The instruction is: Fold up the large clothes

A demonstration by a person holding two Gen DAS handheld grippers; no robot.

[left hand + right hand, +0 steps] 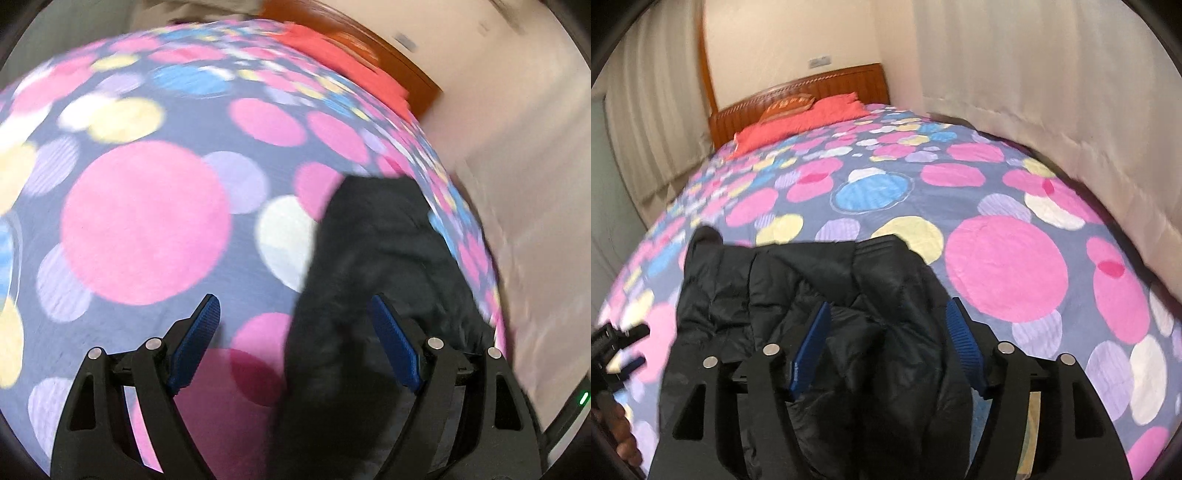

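Note:
A black padded jacket (812, 280) lies bunched on the spotted bedspread (1004, 266), near the bed's front edge. My right gripper (886, 325) hovers over it, open, its blue pads (960, 332) apart with jacket fabric showing between them but not pressed. In the left wrist view the jacket (369, 240) runs as a dark strip on the right. My left gripper (295, 317) stands wide open above its edge, one pad (201, 332) over the bedspread (147, 221). The left gripper (620, 343) also appears blurred at the right wrist view's left edge, with a hand (617, 424) on it.
A red pillow (798, 122) lies at the head of the bed against a wooden headboard (820, 88). Pale curtains (1034, 74) hang along the right side and a wall stands on the left. The red pillow (340, 62) is blurred in the left wrist view.

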